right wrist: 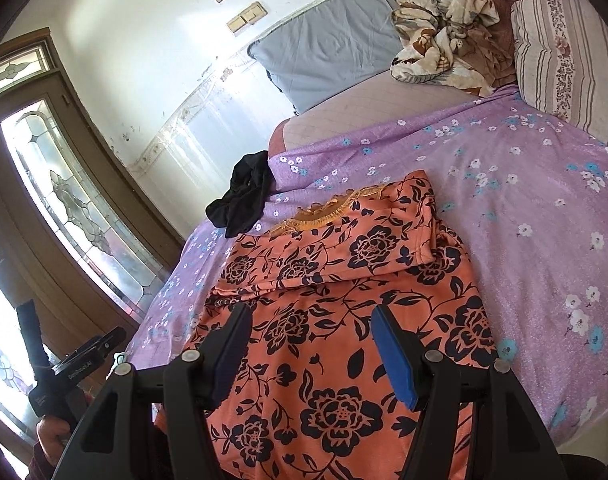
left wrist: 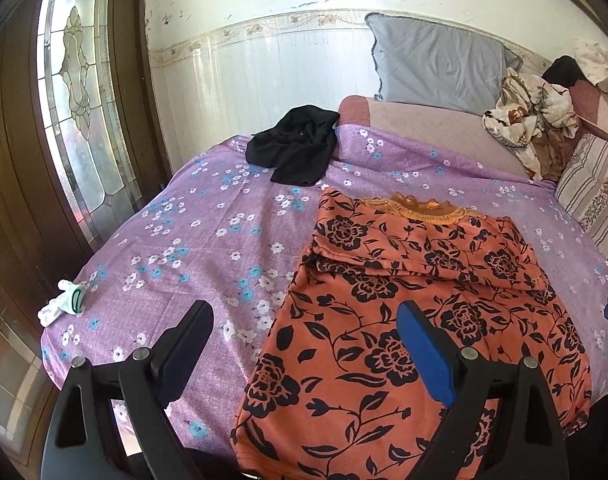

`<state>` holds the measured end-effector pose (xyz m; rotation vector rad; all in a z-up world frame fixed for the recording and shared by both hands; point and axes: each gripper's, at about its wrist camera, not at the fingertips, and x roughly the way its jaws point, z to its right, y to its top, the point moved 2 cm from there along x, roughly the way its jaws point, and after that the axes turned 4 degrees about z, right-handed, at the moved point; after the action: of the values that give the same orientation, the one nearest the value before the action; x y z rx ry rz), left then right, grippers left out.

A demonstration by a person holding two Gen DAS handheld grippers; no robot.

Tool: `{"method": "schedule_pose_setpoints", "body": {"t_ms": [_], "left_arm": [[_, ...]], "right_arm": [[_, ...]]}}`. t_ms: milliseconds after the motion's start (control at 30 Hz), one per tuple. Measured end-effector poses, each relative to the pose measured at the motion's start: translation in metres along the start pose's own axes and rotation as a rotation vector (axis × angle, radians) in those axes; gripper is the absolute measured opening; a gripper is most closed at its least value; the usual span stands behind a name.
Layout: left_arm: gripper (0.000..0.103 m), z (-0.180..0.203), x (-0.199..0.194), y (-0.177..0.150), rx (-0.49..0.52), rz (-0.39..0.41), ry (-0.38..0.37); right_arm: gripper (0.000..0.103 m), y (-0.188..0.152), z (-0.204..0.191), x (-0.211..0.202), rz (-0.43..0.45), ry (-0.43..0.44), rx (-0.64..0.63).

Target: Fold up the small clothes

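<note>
An orange top with black flowers (left wrist: 416, 320) lies flat on the purple flowered bed sheet (left wrist: 208, 248), its sleeves folded in across the chest and its lace collar at the far end. It also shows in the right wrist view (right wrist: 336, 320). My left gripper (left wrist: 304, 316) is open and empty, above the top's near left edge. My right gripper (right wrist: 310, 316) is open and empty, above the top's lower middle. The left gripper's body shows at the left edge of the right wrist view (right wrist: 76, 368).
A black garment (left wrist: 296, 144) lies crumpled at the far side of the sheet (right wrist: 524, 200). A white sock (left wrist: 62, 302) sits at the bed's left edge. A grey pillow (left wrist: 440, 64), a crumpled floral cloth (left wrist: 532, 120) and a striped pillow (left wrist: 596, 196) lie at the head. A glass door (left wrist: 76, 100) stands left.
</note>
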<state>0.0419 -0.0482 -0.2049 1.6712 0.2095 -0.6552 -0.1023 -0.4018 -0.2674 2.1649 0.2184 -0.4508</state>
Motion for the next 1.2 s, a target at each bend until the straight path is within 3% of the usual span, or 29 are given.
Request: {"method": "schedule_pose_setpoints", "body": {"t_ms": [367,600,867,967,1200], "left_arm": [[0.093,-0.009,0.001,-0.008,-0.006,-0.027,0.030],[0.093,-0.037,0.031,-0.043,-0.118,-0.201,0.016],[0.093,-0.072,0.054,-0.095,-0.199,-0.384,0.087],[0.093,-0.081,0.055,-0.104,-0.234,-0.424,0.090],[0.093,-0.093,0.051,-0.108,-0.250,-0.420,0.056]], "right_arm": [[0.066,0.000,0.001,-0.004,0.007,-0.003,0.001],[0.066,-0.004,0.016,-0.003,-0.031,-0.042,0.027],[0.066,-0.009,0.048,0.002,-0.094,-0.109,0.113],[0.066,-0.011,0.054,0.007,-0.118,-0.130,0.143],[0.066,-0.013,0.055,0.015,-0.131,-0.129,0.180]]}}
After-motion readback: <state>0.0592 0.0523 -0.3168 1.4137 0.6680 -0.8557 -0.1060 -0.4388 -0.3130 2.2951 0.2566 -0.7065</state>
